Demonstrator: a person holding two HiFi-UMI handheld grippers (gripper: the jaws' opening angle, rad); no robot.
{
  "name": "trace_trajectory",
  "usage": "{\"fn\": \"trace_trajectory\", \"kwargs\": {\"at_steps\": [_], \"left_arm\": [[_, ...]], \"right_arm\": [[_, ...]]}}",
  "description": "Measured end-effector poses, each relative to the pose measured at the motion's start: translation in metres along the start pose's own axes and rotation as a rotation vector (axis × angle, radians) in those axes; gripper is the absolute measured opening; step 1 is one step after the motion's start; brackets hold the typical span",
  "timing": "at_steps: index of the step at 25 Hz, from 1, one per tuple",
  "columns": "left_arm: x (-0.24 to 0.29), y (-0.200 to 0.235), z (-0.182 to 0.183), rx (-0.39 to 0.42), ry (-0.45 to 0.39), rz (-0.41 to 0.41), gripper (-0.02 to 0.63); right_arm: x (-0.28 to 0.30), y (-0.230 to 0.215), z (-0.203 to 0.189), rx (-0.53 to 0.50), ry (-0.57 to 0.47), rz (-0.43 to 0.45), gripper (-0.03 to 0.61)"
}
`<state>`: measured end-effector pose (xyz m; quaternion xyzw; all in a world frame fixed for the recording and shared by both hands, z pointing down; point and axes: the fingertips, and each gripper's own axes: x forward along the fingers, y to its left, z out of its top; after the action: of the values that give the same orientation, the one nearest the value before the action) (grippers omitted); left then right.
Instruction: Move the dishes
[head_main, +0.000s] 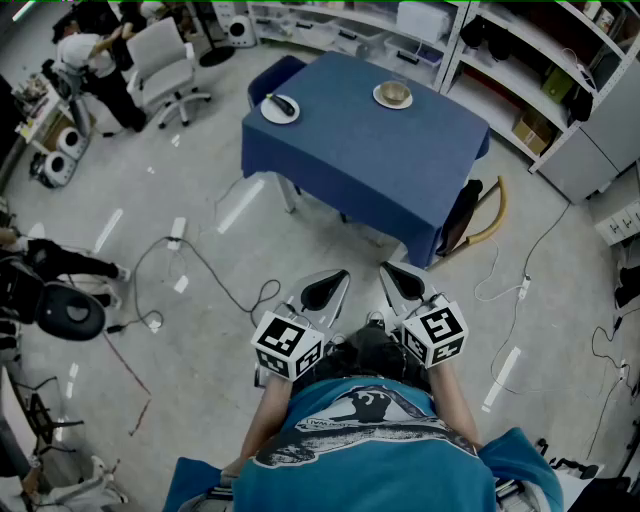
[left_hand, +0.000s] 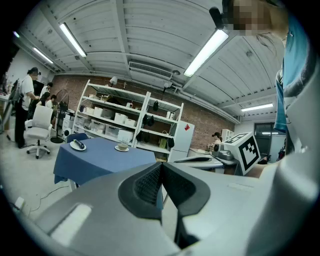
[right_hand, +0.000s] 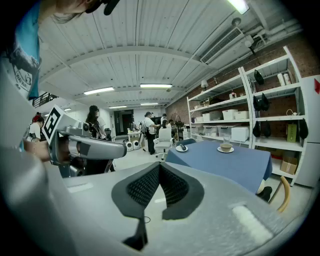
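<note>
Left gripper view: ribbed pads (left_hand: 147, 182) of the left gripper (left_hand: 161, 166) pressed flat against each other from base to tip, with nothing caught between.

Right gripper view: right gripper (right_hand: 159, 167) likewise closed and empty, dark pads (right_hand: 145, 184) meeting in a single seam.

Head view: both grippers side by side at lower centre of the frame, tips aimed toward the top edge. Left marker cube (head_main: 288, 345) and right marker cube (head_main: 435, 333) directly behind the tips, close against a teal shirt (head_main: 370, 450) at the bottom edge. Beneath and ahead of the tips, grey floor (head_main: 200, 350) with loose cables (head_main: 200, 265) trailing across the left half.

Well apart from both grippers, at upper centre: blue-clothed table (head_main: 380, 150) bearing the two dishes.
- White plate (head_main: 280, 108) near the cloth's left corner, a dark object (head_main: 284, 103) lying on it.
- Saucer (head_main: 393, 95) with a tan cup (head_main: 395, 92) near the far edge, right of the plate and apart from it.

Both dishes also visible, small, at left of centre in the left gripper view and right of centre in the right gripper view.

Surroundings:
- Wooden chair (head_main: 490, 220) just beside the table's right corner.
- Shelving (head_main: 540, 60) along the upper right.
- White office chair (head_main: 165, 60) and a standing person (head_main: 95, 65) at upper left.
</note>
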<state>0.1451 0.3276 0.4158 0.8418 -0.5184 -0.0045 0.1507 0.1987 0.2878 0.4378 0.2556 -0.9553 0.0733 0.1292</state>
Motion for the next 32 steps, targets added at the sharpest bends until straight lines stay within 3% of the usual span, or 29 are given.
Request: {"fn": "trace_trajectory", "kwargs": {"at_steps": [8, 16, 22, 28, 32], "left_arm": [[0.016, 0.002, -0.004, -0.008, 0.012, -0.018, 0.012], [0.044, 0.011, -0.006, -0.021, 0.042, -0.026, 0.012], [0.073, 0.055, 0.005, -0.039, 0.052, 0.03, 0.012], [0.13, 0.121, 0.03, -0.03, 0.059, 0.073, 0.012], [0.17, 0.142, 0.054, -0.025, 0.053, 0.079, 0.012]], "right_arm": [[-0.001, -0.007, -0.002, -0.018, -0.015, 0.006, 0.003], [0.016, -0.037, -0.006, 0.043, -0.01, 0.009, 0.005], [0.059, -0.075, 0.003, 0.134, -0.03, 0.053, 0.02], [0.127, -0.132, 0.016, 0.137, -0.011, 0.087, 0.02], [0.156, -0.179, 0.034, 0.154, -0.022, 0.097, 0.02]]}}
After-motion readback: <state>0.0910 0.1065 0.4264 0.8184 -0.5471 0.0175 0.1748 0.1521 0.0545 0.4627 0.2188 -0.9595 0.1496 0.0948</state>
